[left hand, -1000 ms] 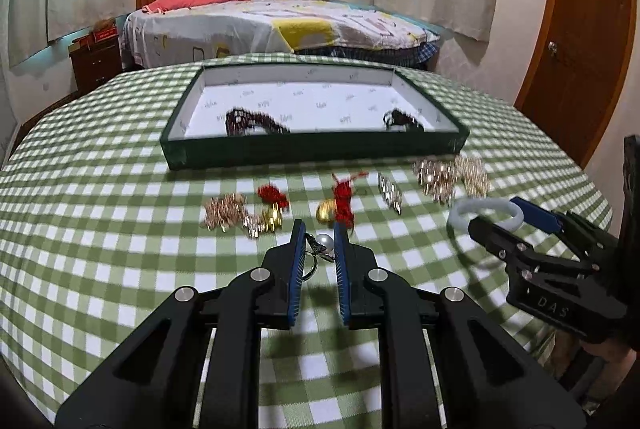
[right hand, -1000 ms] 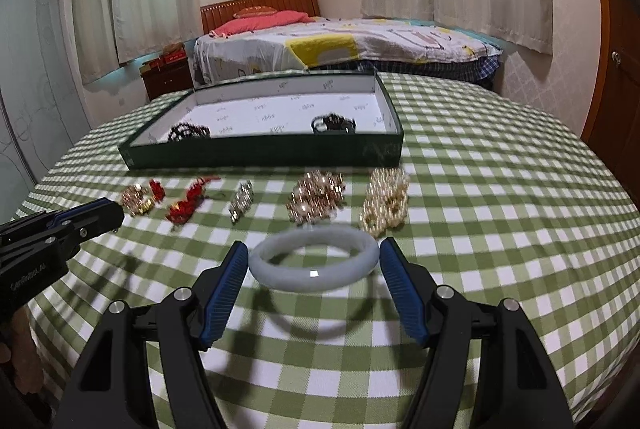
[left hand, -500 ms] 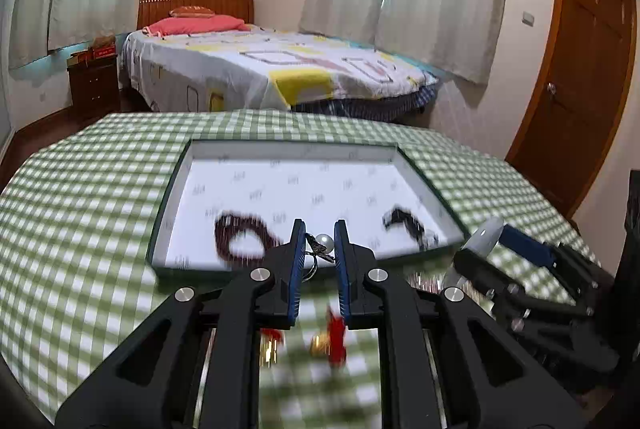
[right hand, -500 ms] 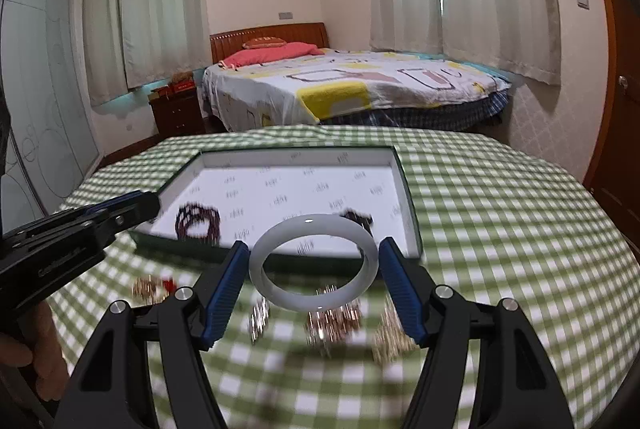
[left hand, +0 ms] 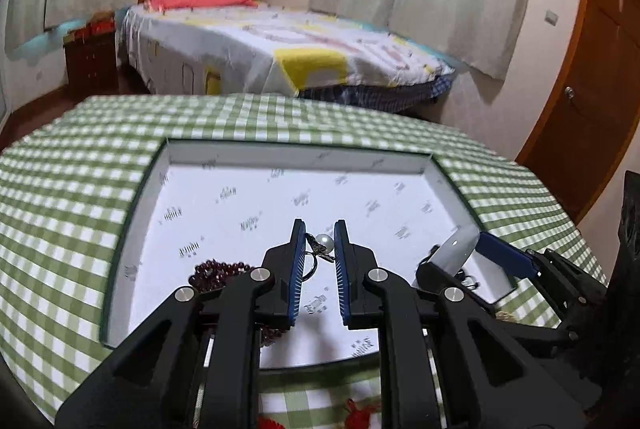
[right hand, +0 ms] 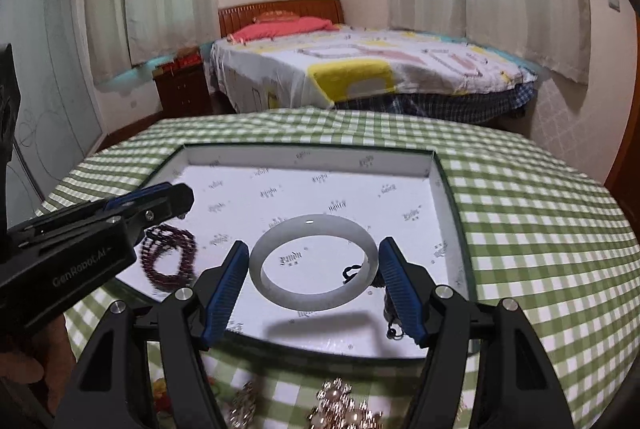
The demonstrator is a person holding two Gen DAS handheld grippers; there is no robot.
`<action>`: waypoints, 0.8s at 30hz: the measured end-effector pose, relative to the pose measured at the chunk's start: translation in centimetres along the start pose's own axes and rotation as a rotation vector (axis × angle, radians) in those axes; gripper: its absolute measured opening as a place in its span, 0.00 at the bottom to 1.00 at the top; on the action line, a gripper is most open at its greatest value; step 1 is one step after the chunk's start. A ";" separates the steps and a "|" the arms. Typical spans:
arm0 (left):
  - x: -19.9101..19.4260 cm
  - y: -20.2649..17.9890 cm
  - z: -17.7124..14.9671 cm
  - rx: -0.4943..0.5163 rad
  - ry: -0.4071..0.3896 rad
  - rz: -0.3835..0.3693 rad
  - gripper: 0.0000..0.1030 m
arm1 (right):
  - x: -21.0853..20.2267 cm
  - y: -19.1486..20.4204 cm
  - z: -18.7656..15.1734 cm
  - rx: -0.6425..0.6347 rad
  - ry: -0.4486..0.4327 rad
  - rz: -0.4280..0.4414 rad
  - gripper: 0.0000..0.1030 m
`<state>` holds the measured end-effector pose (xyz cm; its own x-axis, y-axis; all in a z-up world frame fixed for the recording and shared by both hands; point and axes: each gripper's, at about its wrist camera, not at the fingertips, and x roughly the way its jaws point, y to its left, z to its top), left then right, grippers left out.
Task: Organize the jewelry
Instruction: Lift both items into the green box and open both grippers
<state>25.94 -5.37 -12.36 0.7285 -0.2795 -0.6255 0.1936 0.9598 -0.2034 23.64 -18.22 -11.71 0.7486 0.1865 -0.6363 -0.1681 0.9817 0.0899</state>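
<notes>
My left gripper [left hand: 319, 233] is shut on a pearl ring [left hand: 323, 243] and holds it over the green tray [left hand: 132, 213] with the white floor. My right gripper [right hand: 313, 257] is shut on a pale jade bangle [right hand: 280, 289] and holds it above the same tray [right hand: 452, 197]. A dark red bead bracelet [left hand: 212, 271] lies in the tray's near left, also in the right wrist view [right hand: 172, 261]. A small black item [right hand: 352, 273] lies in the tray under the bangle. The right gripper shows at the right of the left wrist view [left hand: 480, 253], with the bangle [left hand: 456, 249] edge-on in it.
The round table has a green checked cloth [right hand: 540, 221]. Gold and red jewelry pieces [right hand: 340, 405] lie on the cloth in front of the tray, also in the left wrist view [left hand: 360, 417]. A bed [right hand: 360, 69] stands beyond the table and a wooden door [left hand: 592, 101] at the right.
Both grippers have risen from the cloth with their items and moved forward over the tray. The ring and the bangle have stayed gripped throughout.
</notes>
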 end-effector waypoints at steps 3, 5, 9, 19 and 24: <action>1.6 0.6 -0.3 -0.028 0.053 -0.001 0.14 | 1.4 -0.1 -0.1 0.007 0.043 0.004 0.64; 2.4 0.7 -0.4 -0.028 0.081 0.003 0.14 | 1.7 -0.1 0.0 0.000 0.045 0.008 0.64; 3.4 1.0 -0.6 -0.037 0.120 0.002 0.14 | 2.1 0.1 0.3 -0.018 0.064 0.005 0.64; 4.6 1.4 -1.4 -0.056 0.157 0.007 0.14 | 2.8 -0.1 -0.1 -0.023 0.087 0.022 0.64; 4.8 1.4 -1.4 -0.058 0.158 0.011 0.24 | 2.4 -0.3 0.0 -0.016 0.076 0.017 0.64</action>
<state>28.81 -5.40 -16.71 0.6170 -0.2739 -0.7377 0.1444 0.9610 -0.2359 25.43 -18.11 -13.27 0.6945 0.1993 -0.6914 -0.1911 0.9775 0.0898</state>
